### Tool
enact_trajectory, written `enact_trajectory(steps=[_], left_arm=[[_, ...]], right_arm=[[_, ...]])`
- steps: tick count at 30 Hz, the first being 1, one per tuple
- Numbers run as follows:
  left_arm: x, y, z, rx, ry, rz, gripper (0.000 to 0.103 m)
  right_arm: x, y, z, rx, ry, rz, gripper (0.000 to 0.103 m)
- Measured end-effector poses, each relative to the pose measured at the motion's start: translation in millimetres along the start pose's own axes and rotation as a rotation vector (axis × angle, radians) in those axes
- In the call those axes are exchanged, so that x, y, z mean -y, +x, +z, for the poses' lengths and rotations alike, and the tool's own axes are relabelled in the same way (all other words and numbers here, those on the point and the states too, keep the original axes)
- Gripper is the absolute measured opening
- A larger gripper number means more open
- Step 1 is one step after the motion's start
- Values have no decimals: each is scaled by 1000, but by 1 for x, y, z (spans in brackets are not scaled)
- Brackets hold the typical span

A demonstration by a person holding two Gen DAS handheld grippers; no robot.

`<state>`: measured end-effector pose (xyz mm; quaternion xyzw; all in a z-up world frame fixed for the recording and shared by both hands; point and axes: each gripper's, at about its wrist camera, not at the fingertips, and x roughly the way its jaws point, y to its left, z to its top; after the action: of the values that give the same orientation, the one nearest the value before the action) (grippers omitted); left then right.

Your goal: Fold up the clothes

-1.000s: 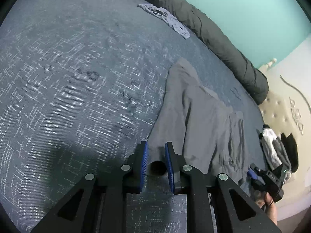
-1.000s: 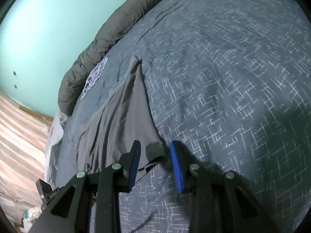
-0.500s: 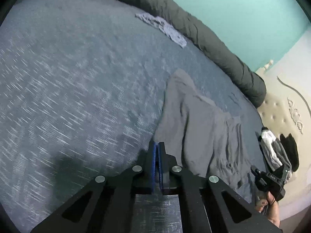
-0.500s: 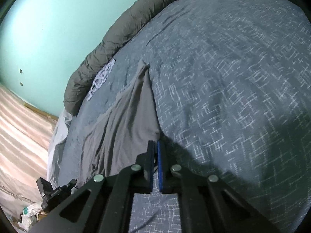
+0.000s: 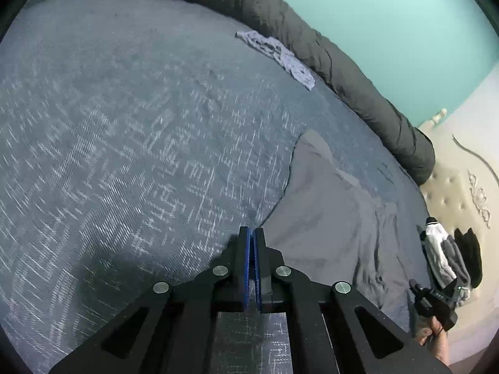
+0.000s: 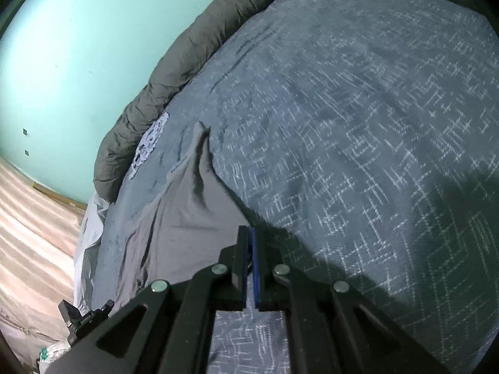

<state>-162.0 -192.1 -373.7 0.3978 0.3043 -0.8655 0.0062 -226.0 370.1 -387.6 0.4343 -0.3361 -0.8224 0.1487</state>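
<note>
Teal wall (image 5: 389, 25) backs a bed (image 5: 124, 124) spread with a blue-grey cover crossed by pale woven lines. Along the wall edge runs a dark rolled duvet (image 5: 327, 62), and just beside it on the cover lies a small crumpled patterned cloth (image 5: 277, 54). A cream tufted headboard (image 5: 452, 187) with carved trim stands at one end, with a pile of black, grey and white clothes (image 5: 449, 255) against it. From the right wrist view, pale wood flooring (image 6: 34, 218) shows beyond the bed's edge.

A grey garment (image 5: 327, 218) lies flat on the cover, wrinkled, one corner reaching toward the duvet. The left gripper (image 5: 251, 243) has its blue pads pressed together at the garment's near edge, pinching the fabric. The right gripper (image 6: 248, 249) is likewise closed at the other near corner of the garment, with fabric between its fingers. Each gripper shows at the edge of the other's view. Shadows of the grippers fall on the cover beside them.
</note>
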Motion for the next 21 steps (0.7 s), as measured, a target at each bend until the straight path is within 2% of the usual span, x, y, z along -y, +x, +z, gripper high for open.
enact_trajectory(steps=[5, 12, 19, 21], left_arm=[[-8, 0, -5, -10, -20, 3, 2], [-18, -2, -11, -20, -51, 4, 2], [-13, -8, -6, 6, -33, 22, 2], [-13, -7, -6, 1, -24, 26, 2]], right_arm=[[7, -5, 0, 24, 20, -33, 2], [13, -2, -2, 10, 26, -48, 2], [28, -9, 2, 37, 109, -15, 2], [25, -9, 1, 32, 92, -26, 2]])
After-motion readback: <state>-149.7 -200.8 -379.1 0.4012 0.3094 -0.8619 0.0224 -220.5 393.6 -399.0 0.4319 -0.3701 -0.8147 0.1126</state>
